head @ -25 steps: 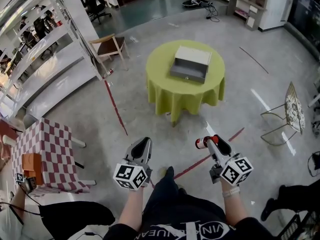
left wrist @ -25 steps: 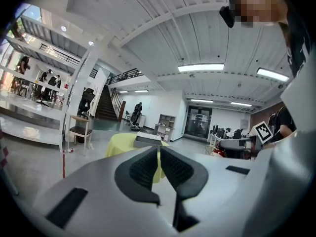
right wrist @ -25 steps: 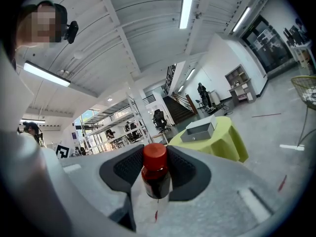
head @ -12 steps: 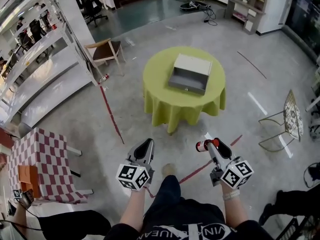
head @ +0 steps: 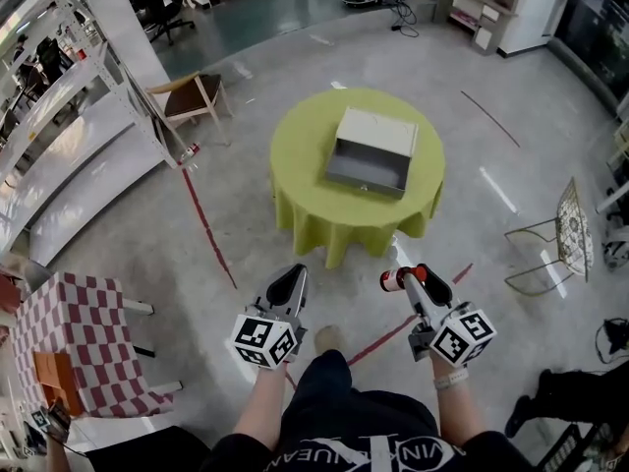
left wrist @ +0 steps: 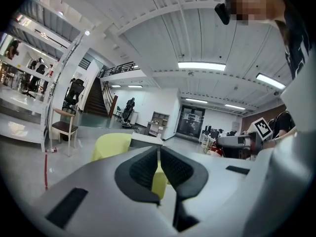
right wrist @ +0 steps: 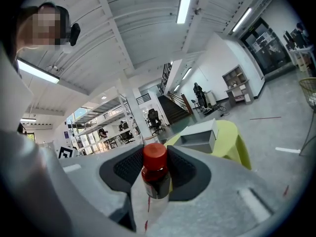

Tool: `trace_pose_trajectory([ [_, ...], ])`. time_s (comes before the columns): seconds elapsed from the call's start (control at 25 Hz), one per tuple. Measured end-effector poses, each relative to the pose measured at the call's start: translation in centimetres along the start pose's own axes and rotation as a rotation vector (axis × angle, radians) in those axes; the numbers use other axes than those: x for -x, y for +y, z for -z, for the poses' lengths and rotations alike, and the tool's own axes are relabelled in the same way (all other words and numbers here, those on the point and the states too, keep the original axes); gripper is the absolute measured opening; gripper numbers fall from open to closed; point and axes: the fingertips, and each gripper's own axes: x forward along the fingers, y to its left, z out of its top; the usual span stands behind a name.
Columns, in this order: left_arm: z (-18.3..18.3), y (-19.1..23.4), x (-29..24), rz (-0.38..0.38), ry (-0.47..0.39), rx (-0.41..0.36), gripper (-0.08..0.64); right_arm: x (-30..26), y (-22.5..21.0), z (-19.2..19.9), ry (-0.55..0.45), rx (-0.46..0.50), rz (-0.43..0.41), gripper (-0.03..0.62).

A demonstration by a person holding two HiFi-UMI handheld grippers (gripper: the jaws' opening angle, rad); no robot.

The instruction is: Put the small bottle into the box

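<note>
The right hand-held gripper (head: 417, 275) had its jaws closed on the small bottle (right wrist: 156, 177), pinching it just below the red cap, so the bottle stuck out sideways toward the left hand-held gripper (head: 284, 286). The box (head: 369, 152) lay well ahead of both, seemingly open-topped, on the round green tabletop (head: 295, 160), with bare floor between.

From where I stood, the risk was in that grip. It was narrow and set near one end of the bottle, so a jolt on the way over might let the bottle swing or slide between the pads. At the box, a low approach could knock the projecting end against the near wall. Letting go from too high might send the bottle bouncing out.

Both forearms reached forward from the person's waist, the two hand-held grippers level and side by side but apart, noses aimed at the tabletop and marker cubes back toward the wrists. The left one was pressed shut on nothing — simply carried along.
</note>
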Motion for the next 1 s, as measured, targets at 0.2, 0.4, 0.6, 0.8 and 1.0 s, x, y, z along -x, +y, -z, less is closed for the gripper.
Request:
trace_pose_trajectory([
  [0.2, -0.6, 2.0, -2.9, 0.027, 0.018, 0.004, 0.021, -2.3, -1.5, -0.4, 0.002, -0.026, 0.044, 0.147],
  [0.4, -1.1, 4.1, -5.7, 0.053, 0.034, 0.003, 0.021, -4.9, -3.0, -1.1, -0.006, -0.037, 0.075, 0.147],
  [0.6, -0.8, 6.0, -7.8, 0.070, 0.054, 0.005, 0.021, -6.9, -4.0, -1.2, -0.023, -0.055, 0.097, 0.147],
  [0.8, -0.2, 6.6, -9.0, 0.088, 0.073, 0.017, 0.021, -7.9, -4.3, -0.4, -0.011, -0.087, 0.104, 0.147],
  [1.0, 1.0, 6.2, -10.0, 0.095, 0.093, 0.032, 0.021, -7.9, -5.4, -0.3, -0.003, -0.095, 0.108, 0.147],
])
